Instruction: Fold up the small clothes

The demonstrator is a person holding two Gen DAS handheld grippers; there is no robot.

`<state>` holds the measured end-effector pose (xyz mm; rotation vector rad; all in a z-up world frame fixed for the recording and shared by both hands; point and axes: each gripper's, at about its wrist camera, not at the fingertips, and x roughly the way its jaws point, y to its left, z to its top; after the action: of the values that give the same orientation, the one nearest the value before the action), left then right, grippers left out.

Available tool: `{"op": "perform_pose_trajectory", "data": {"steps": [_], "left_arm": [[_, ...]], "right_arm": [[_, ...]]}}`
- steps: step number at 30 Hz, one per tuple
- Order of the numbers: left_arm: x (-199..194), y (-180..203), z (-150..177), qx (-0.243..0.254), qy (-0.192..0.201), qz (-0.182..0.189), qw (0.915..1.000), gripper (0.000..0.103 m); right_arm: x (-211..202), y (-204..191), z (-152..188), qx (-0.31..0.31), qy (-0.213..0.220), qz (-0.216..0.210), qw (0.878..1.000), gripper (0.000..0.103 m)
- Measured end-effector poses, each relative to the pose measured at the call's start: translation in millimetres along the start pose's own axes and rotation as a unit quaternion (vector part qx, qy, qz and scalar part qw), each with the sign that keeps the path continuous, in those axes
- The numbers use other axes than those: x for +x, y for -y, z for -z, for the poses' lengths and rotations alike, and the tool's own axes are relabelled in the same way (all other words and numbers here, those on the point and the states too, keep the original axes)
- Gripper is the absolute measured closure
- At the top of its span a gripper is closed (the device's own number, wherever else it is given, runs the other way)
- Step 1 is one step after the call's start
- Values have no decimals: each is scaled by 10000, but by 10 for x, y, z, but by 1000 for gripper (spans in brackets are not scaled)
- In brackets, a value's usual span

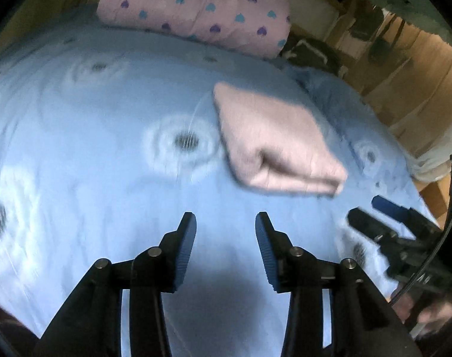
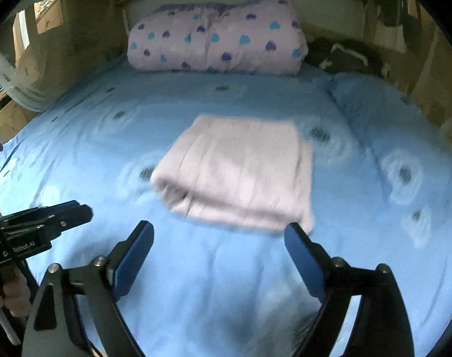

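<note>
- I see the folded pink garment lying on the blue bed.
- Left gripper: jaws narrowly parted, empty.
- Right gripper: jaws wide, empty.

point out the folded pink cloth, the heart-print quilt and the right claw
folded pink cloth (image 2: 237,169): right wrist view, middle of its top layer
heart-print quilt (image 2: 217,41): right wrist view, middle of the roll
right claw (image 2: 218,235): right wrist view, midway between its open fingertips

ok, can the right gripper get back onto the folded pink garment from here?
Probably yes: right gripper is open, empty, with only bare blue bedsheet between it and the folded pink garment.
</note>
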<state>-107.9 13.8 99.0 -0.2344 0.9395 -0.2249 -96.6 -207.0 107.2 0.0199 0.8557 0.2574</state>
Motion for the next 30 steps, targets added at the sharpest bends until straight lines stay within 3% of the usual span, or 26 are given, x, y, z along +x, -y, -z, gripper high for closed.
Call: {"op": "perform_pose_trajectory", "data": {"steps": [5, 8, 9, 11, 13, 15, 19, 30], "left_arm": [[304, -74, 386, 143, -138, -441, 9988, 83], [482, -97, 515, 310, -113, -511, 9982, 81], [488, -60, 526, 499, 72, -530, 9973, 76], [554, -5, 506, 657, 23, -559, 9963, 66], [613, 41, 484, 721, 16, -347, 9968, 37], [704, 117, 474, 926, -32, -169, 9956, 22], [820, 289, 460, 1216, -146, -560, 9909, 17], [888, 391, 457, 983, -48, -749, 9923, 17]], "right_arm": [[420, 112, 502, 309, -481, 616, 9965, 12], [558, 364, 599, 641, -441, 1199, 9897, 12], [584, 414, 605, 729, -461, 1246, 9885, 12], [686, 534, 619, 1035, -637, 1021, 9873, 10], [755, 534, 628, 1026, -666, 943, 9880, 0], [788, 439, 628, 783, -681, 1200, 9873, 0], [767, 407, 655, 794, -610, 1262, 9869, 0], [731, 350, 691, 795, -522, 1315, 9867, 0]]}}
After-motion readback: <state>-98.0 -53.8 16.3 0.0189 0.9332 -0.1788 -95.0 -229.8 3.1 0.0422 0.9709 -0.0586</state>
